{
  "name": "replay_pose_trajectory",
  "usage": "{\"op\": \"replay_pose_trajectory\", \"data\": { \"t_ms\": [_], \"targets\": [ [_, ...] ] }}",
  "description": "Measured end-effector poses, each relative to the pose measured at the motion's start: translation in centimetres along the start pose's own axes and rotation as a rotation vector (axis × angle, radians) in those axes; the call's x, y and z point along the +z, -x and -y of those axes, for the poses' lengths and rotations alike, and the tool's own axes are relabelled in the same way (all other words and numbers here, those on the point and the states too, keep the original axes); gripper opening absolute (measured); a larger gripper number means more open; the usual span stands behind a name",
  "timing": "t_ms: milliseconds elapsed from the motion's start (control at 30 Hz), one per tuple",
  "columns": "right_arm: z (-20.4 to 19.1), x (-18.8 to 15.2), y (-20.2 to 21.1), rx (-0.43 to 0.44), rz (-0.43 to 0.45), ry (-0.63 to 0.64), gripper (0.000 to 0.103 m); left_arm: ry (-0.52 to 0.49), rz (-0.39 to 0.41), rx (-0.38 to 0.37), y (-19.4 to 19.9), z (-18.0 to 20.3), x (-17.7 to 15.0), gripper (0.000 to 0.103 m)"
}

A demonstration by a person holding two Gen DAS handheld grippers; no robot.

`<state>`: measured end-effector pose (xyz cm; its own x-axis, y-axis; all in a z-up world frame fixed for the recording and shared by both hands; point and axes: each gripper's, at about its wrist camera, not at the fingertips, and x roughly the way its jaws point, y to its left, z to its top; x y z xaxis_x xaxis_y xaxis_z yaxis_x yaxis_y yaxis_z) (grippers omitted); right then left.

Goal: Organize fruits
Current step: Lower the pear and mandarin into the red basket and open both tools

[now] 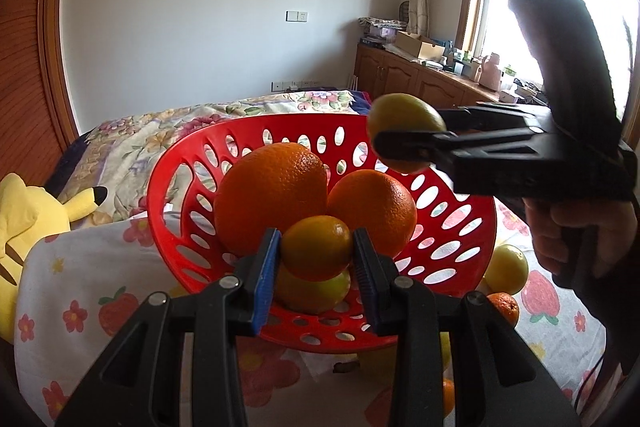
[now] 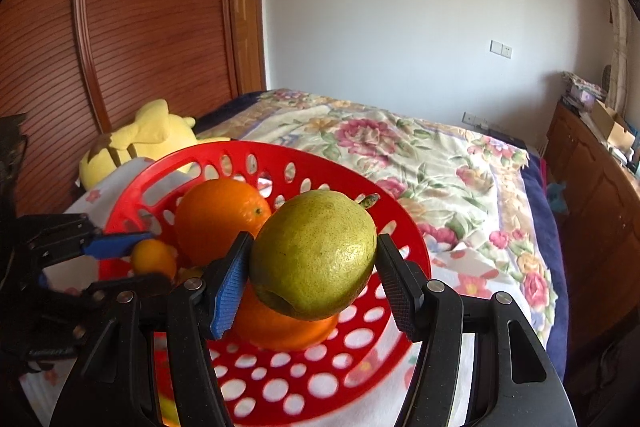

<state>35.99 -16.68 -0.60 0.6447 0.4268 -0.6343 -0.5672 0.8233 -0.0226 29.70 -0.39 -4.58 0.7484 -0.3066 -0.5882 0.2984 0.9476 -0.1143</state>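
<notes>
A red perforated basket [image 1: 460,227] [image 2: 360,359] stands on a fruit-print cloth and holds two large oranges [image 1: 272,195] [image 1: 376,211] and a yellow-green fruit [image 1: 316,291]. My left gripper [image 1: 316,251] is shut on a small orange [image 1: 316,247] over the basket's near side; this shows in the right wrist view too [image 2: 154,259]. My right gripper [image 2: 314,259] is shut on a green pear [image 2: 316,251] above the basket, seen from the left wrist view at the basket's far right rim [image 1: 404,123].
Loose fruit lies on the cloth right of the basket: a yellow one [image 1: 508,267] and a small orange one [image 1: 506,307]. A yellow plush toy [image 1: 28,227] [image 2: 136,139] sits at the left. A floral bedspread [image 2: 420,163] lies behind, wooden cabinets [image 1: 412,75] at the right.
</notes>
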Motion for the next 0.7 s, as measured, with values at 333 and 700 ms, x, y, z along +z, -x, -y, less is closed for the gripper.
{"op": "replay_pose_trajectory", "data": {
  "t_ms": [333,700],
  "targets": [
    [-0.4,1.1,-2.2,-0.006,-0.052,0.023,0.063,-0.007,0.007,-0.001,0.3,0.0,-0.1,0.036],
    [-0.6,0.9,-2.6,-0.001,-0.061,0.02,0.064,-0.008,0.009,0.0,0.3,-0.1,-0.2,0.036]
  ]
}}
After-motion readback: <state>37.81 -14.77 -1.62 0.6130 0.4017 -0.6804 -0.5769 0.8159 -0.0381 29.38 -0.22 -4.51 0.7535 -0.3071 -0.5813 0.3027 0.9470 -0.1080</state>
